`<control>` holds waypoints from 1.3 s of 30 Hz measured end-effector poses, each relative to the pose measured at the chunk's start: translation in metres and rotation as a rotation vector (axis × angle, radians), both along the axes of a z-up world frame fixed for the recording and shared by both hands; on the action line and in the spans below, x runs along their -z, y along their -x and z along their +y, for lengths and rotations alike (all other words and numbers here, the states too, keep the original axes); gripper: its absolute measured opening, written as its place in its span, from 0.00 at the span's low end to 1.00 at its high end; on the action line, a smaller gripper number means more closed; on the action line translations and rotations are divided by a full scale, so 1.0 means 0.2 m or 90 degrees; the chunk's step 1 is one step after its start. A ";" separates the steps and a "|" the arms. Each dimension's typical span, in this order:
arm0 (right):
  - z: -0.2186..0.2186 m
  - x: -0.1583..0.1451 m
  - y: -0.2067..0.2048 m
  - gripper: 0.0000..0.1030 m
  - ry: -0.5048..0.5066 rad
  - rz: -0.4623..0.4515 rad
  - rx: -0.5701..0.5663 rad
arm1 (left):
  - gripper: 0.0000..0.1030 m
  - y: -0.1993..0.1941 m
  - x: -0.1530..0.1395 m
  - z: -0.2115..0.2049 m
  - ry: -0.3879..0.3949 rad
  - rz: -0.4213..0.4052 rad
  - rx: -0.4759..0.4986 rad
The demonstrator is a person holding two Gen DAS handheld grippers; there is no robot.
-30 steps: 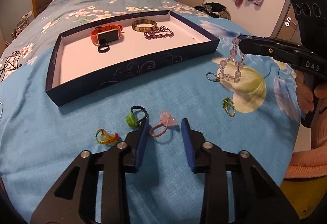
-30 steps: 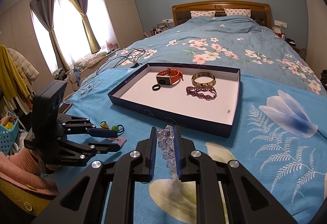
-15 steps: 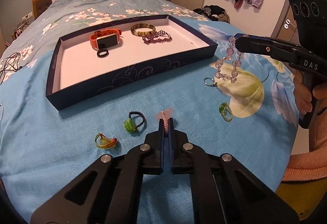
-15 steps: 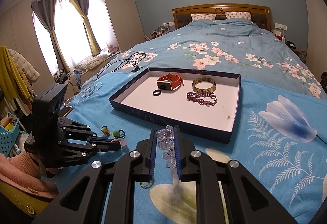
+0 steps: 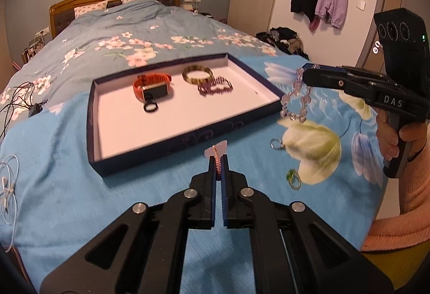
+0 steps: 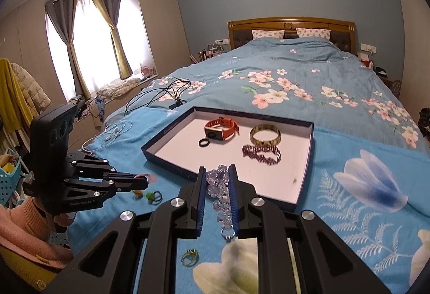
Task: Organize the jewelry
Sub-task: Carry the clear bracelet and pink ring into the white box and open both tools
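My left gripper (image 5: 219,159) is shut on a pink beaded ring (image 5: 217,150) and holds it above the blue bedspread, just short of the tray's near wall. The dark blue tray (image 5: 188,133) has a white floor with an orange watch (image 5: 151,86), a black ring (image 5: 150,107), a gold bangle (image 5: 196,73) and a purple bracelet (image 5: 215,86). To the right, my right gripper (image 5: 306,73) is shut on a clear bead bracelet (image 5: 295,103) that dangles by the tray's right corner. In the right wrist view the bracelet (image 6: 219,186) sits between the pads of the right gripper (image 6: 217,170).
A green ring (image 5: 293,178) and a small silver ring (image 5: 275,143) lie on the bedspread at the right. Two more small rings (image 6: 151,196) lie under the left gripper (image 6: 146,178). Black cables (image 5: 16,106) and white earphones (image 5: 8,181) lie at the left.
The left gripper shut on the pink ring and lifted it off the bedspread towards the tray. The right gripper rose a little with the bead bracelet, which now hangs off the bed.
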State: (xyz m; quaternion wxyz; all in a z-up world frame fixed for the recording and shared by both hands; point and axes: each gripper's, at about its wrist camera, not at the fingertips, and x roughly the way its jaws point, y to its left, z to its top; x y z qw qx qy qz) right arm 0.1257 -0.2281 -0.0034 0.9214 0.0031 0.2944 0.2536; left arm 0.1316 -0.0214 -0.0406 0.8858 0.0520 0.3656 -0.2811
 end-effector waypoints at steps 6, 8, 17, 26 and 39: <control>0.01 -0.05 -0.08 0.14 0.003 -0.015 0.004 | 0.03 -0.08 -0.05 0.00 -0.012 -0.021 -0.011; 0.02 -0.05 -0.11 0.14 0.006 -0.019 0.007 | 0.03 -0.11 -0.07 0.00 -0.015 -0.028 -0.016; 0.03 -0.02 -0.29 0.14 -0.005 0.007 0.015 | 0.03 -0.24 -0.09 0.02 -0.023 -0.026 -0.036; 0.06 0.02 -0.43 0.14 -0.014 0.035 0.025 | 0.03 -0.34 -0.06 0.01 -0.035 -0.017 -0.046; 0.12 0.11 -0.59 0.14 -0.028 0.076 0.029 | 0.03 -0.48 0.00 -0.02 -0.056 -0.003 -0.056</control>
